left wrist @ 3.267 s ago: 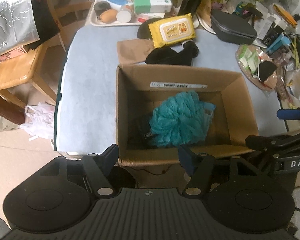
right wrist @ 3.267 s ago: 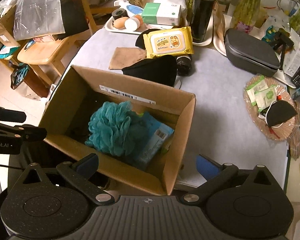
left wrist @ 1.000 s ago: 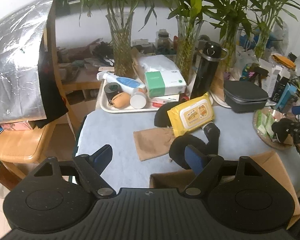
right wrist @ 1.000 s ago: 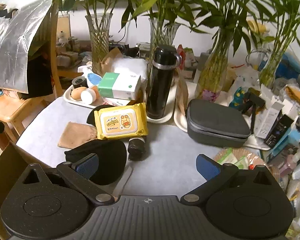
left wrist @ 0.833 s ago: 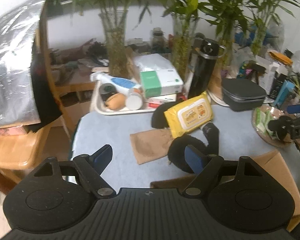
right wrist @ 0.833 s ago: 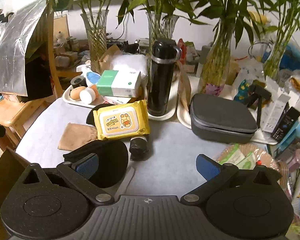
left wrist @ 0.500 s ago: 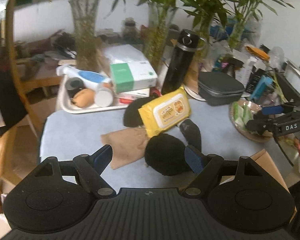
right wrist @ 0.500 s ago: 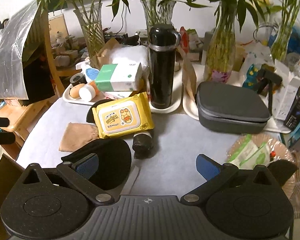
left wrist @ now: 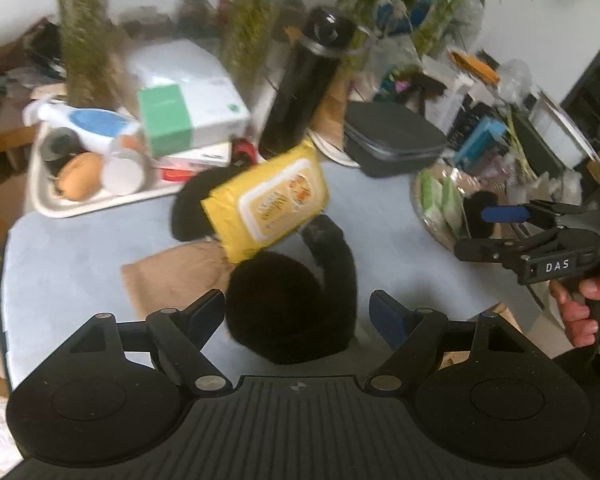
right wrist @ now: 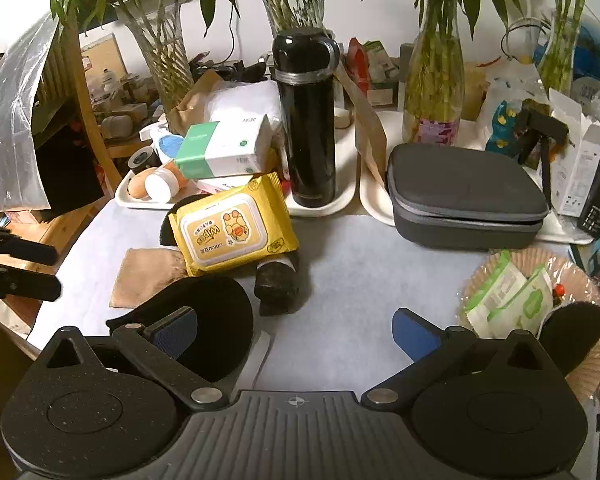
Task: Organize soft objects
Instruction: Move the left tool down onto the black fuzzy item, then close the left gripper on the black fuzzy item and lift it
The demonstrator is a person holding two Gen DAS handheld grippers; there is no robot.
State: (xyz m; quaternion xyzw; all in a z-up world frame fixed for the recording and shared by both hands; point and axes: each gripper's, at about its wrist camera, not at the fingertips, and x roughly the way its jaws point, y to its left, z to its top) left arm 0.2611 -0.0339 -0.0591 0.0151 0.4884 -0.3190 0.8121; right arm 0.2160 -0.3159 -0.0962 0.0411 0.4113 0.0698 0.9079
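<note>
Left wrist: left claw [left wrist: 298,312] wide open, empty, black soft pad [left wrist: 290,308] between fingers

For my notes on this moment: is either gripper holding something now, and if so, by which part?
Nothing is held. The left gripper is open above the black soft item, not gripping it. The right gripper is open and empty.

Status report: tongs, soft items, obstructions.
Left tongs open over black soft piece. Right tongs open, empty. Yellow wipes pack overlaps its far edge.
</note>
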